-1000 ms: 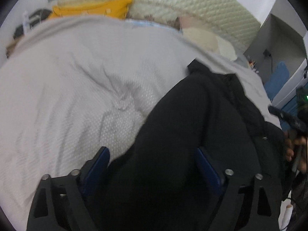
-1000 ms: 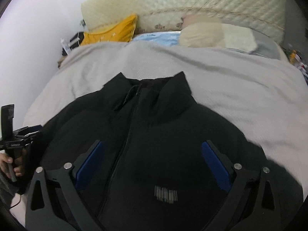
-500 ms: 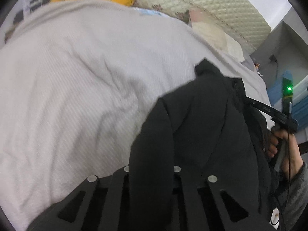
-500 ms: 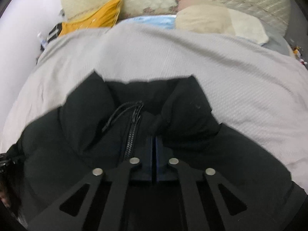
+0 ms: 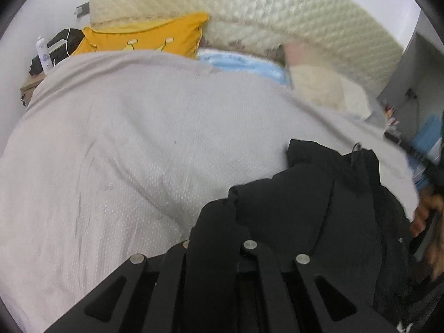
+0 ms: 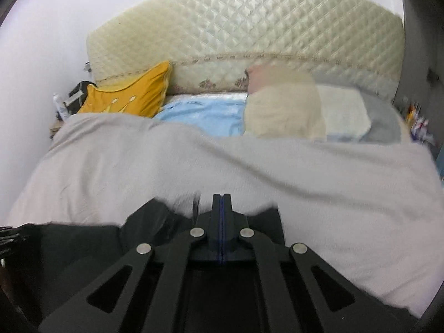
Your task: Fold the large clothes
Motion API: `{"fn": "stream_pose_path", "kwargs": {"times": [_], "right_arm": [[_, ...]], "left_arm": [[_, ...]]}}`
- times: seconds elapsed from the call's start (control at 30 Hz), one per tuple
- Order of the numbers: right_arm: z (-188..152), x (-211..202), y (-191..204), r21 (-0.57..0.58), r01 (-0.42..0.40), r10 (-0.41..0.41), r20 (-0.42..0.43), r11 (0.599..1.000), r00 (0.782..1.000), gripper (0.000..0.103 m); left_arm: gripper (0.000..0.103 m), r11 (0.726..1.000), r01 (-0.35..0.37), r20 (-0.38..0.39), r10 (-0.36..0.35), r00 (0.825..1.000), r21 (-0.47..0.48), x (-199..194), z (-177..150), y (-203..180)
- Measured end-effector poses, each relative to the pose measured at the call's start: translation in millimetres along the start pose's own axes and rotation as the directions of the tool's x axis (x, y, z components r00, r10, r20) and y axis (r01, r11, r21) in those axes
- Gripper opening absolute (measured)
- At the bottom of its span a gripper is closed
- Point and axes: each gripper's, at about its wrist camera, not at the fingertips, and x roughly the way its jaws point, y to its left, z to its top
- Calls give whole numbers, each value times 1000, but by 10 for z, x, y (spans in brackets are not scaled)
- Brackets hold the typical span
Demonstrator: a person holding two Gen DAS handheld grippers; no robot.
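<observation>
The black jacket lay bunched at the near edge of the bed, on the grey cover toward its right-hand side, collar end pointing toward the headboard. Its long axis appeared to run from the near edge toward the headboard, though most of the body was hidden under the claws.

The left claw was pinched onto a ridge of jacket fabric, which rose between its fingers and draped over them. The right claw was drawn fully together, blue pads meeting edge to edge; dark cloth spread to either side beneath it — whether fabric was actually caught between the pads could not be told from this view, as the tips stood clear against the grey cover.

From each claw the garment lay directly below and slightly ahead, so any fold toward the headboard would carry the held edges forward along that axis. Both claws sat about equally close to the jacket; the right one was judged nearer the collar.

Beyond: a yellow cushion, a blue sheet, beige pillows.
</observation>
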Motion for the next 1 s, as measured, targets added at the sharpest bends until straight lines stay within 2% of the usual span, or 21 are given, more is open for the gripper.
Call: {"fn": "stream_pose_path", "kwargs": {"times": [0.1, 0.2, 0.27, 0.33, 0.37, 0.43, 0.5, 0.57, 0.63, 0.7, 0.73, 0.77, 0.83, 0.93, 1.0], "right_arm": [[-26, 258, -89, 25, -8, 9, -39, 1000, 999, 0], [-306, 564, -172, 11, -9, 10, -134, 1000, 991, 0], [-498, 703, -210, 5, -9, 9, -197, 1000, 980, 0], [-634, 703, -237, 9, -18, 20, -223, 1000, 975, 0], [-674, 648, -247, 2, -16, 16, -219, 1000, 976, 0], [-726, 468, -260, 1, -21, 21, -200, 1000, 980, 0], [-771, 261, -263, 2, -32, 32, -193, 999, 981, 0], [-816, 61, -261, -24, -34, 29, -181, 999, 983, 0], [-884, -132, -239, -48, -31, 22, -183, 998, 983, 0], [-968, -352, -226, -49, -55, 45, -185, 997, 982, 5], [-1019, -479, -221, -43, -72, 63, -177, 997, 982, 12], [-1059, -585, -201, -40, -78, 70, -173, 996, 982, 30], [-1194, -893, -152, -48, -85, 78, -144, 995, 987, 52], [-1447, -1374, -140, -50, -111, 107, -85, 993, 991, 52], [-1643, -1685, -174, -11, -122, 121, -48, 993, 992, 52]], "left_arm": [[5, 1000, -19, -25, 19, 1000, -19, 296, -83, 34], [5, 999, -13, -21, 12, 1000, -30, 514, -260, 111], [6, 1000, -6, -8, 6, 1000, -29, 540, -326, 95], [8, 999, -6, 12, 6, 1000, -41, 482, -376, 76], [11, 999, -7, 15, 8, 1000, -45, 446, -409, 51], [24, 998, -6, 9, 6, 1000, -55, 367, -460, 14], [51, 997, -26, -19, 24, 1000, -72, 276, -537, -9], [63, 997, -28, -34, 25, 999, -67, 161, -603, -54], [66, 999, -12, -19, 12, 1000, -38, -33, -706, -104], [67, 1000, -12, 3, 12, 1000, -26, -256, -858, -141], [68, 1000, -7, 19, 7, 1000, -26, -401, -957, -167], [68, 1000, -1, 31, 2, 1000, -24, -511, -1046, -190], [68, 1000, 2, 60, 0, 998, -26, -755, -1284, -257], [68, 998, 60, 67, -59, 996, -19, -1029, -1697, -433], [69, 997, 78, 88, -78, 993, 0, -1191, -1988, -585]]}}
